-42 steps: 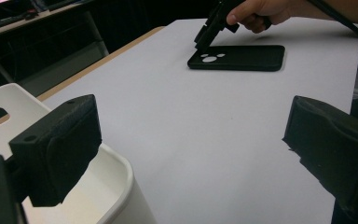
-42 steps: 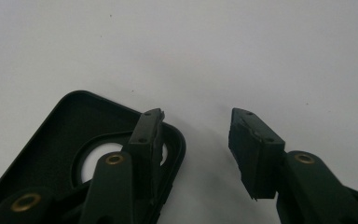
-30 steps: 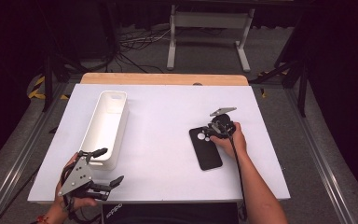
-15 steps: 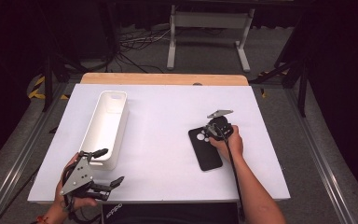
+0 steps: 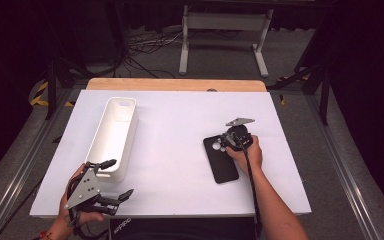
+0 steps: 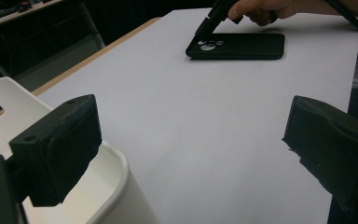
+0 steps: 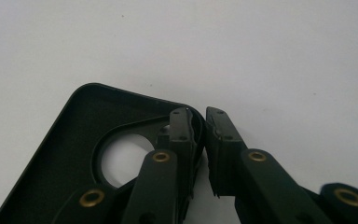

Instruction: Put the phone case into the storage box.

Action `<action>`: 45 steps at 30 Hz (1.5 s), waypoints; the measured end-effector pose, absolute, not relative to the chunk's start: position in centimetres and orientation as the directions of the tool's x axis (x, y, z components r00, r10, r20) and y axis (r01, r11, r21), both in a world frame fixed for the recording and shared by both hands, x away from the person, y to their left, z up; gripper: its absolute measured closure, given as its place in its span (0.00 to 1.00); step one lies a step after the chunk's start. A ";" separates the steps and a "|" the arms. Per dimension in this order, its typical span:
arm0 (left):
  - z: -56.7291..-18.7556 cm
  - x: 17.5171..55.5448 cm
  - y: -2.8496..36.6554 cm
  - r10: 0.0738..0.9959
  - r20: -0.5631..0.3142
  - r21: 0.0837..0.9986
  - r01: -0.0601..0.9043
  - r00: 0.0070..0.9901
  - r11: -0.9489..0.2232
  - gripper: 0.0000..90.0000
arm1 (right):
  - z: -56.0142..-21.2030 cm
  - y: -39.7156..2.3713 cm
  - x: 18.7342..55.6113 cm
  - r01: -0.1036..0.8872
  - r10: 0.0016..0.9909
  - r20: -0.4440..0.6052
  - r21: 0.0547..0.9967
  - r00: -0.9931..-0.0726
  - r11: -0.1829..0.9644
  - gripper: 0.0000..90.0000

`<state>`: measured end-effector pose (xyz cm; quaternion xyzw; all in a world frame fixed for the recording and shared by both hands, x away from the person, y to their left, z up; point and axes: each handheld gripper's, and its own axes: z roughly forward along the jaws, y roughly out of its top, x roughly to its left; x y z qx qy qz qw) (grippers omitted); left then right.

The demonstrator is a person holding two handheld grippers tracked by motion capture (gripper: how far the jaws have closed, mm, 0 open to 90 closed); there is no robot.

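**Jaws pinch the corner of a phone case**

Phone case (image 5: pixel 220 159), black and lying flat with its inside facing up, sits on the right half of the white table (image 5: pixel 180 125). The right gripper (image 5: pixel 228 141) comes down on the case's far corner beside the round camera hole. In the right gripper view the two jaws stand close together with the case's raised rim (image 7: pixel 196 122) between them: one jaw inside the case (image 7: pixel 74 140), the other outside on the table, clamped on that edge. The right hand (image 5: pixel 245 155) rests just beside the case's right side.

At the table's near left corner the left gripper (image 5: pixel 116 177) is held above the surface, jaws wide apart and holding nothing. A long white bin (image 5: pixel 114 135) stands upright on the left half of the table, its near end just beside this gripper. In the left gripper view the bin's rim (image 6: pixel 116 163) lies just beneath the left jaw, and the case (image 6: pixel 242 45) shows well apart, across the bare table.
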<state>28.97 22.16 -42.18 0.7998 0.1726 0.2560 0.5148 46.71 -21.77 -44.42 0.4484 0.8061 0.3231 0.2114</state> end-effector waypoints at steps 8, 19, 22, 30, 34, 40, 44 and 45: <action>-42.2 29.0 22.1 0.541 0.231 0.914 0.011 0.809 -0.406 0.05 | -44.6 -22.2 46.9 0.607 0.866 -0.015 0.708 -0.500 0.363 0.91; -42.2 29.0 22.1 0.543 0.214 0.918 0.023 0.812 -0.396 0.05 | -43.4 -22.4 45.9 0.539 0.861 -0.025 0.770 -0.508 0.341 0.91; -42.1 29.0 22.1 0.543 0.220 0.917 0.018 0.811 -0.398 0.05 | -42.8 -22.3 45.5 0.508 0.860 -0.045 0.791 -0.509 0.342 0.91; -42.0 29.0 22.2 0.543 0.227 0.915 0.014 0.808 -0.403 0.05 | -41.7 -22.2 44.5 0.444 0.852 -0.080 0.826 -0.518 0.347 0.92; -42.0 28.9 22.2 0.543 0.224 0.916 0.014 0.809 -0.400 0.05 | -40.9 -22.2 43.7 0.393 0.849 -0.109 0.851 -0.517 0.349 0.92; -41.9 28.9 22.3 0.548 0.216 0.922 0.017 0.808 -0.387 0.05 | -40.0 -21.8 42.8 0.315 0.838 -0.157 0.877 -0.523 0.361 0.92; -41.9 28.9 22.3 0.553 0.215 0.925 0.014 0.805 -0.380 0.05 | -39.5 -21.5 42.2 0.278 0.827 -0.177 0.887 -0.533 0.368 0.92; -41.9 28.9 22.3 0.551 0.213 0.924 0.017 0.807 -0.382 0.05 | -39.5 -21.4 42.1 0.263 0.823 -0.182 0.892 -0.538 0.368 0.92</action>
